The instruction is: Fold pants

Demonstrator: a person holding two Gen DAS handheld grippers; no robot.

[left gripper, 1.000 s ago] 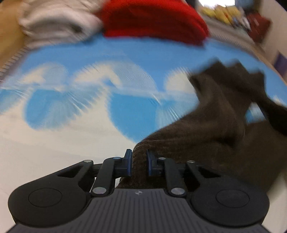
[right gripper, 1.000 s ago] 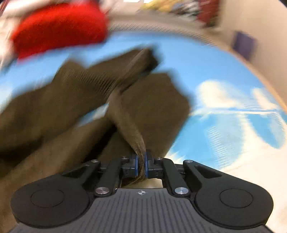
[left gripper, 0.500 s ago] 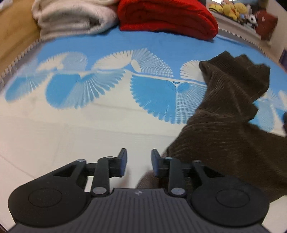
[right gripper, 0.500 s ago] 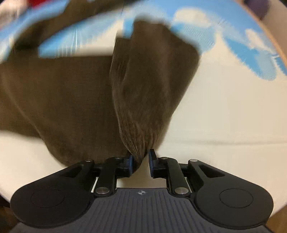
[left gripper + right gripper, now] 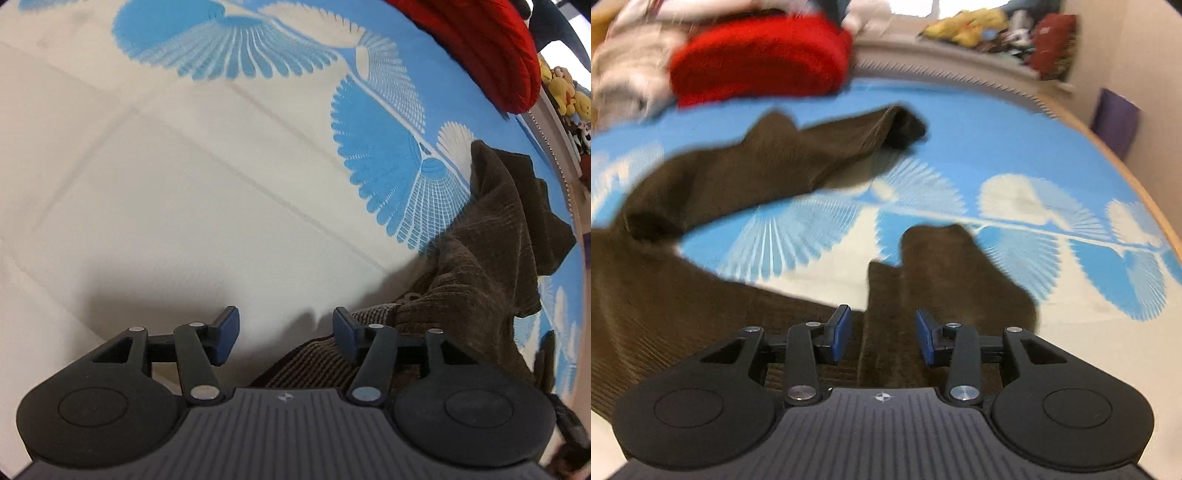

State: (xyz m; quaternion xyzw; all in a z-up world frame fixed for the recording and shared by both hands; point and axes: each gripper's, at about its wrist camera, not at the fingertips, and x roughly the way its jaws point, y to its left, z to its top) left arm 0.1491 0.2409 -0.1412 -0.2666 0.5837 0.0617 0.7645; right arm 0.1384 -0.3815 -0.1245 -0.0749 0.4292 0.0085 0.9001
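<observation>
Brown corduroy pants [image 5: 713,295] lay rumpled on the bedspread [image 5: 166,206], legs running toward twelve o'clock (one bunched). Right gripper [image 5: 882,338] had just opened, straddling cloth unclamped; left gripper [image 5: 284,334], likewise parted, had waistband at three o'clock.

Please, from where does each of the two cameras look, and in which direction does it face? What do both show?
Left wrist: sits on the left gripper, looks steeply down at the bedsheet, with the brown pants at the right; its own jaws stand open, nothing between the pads.
Right wrist: sits on the right gripper, looks forward and down over the pants; jaws open, cloth lying between them, not pinched.
Shared: pants, blue-and-white sheet, red folded textile. No hand shows.
</observation>
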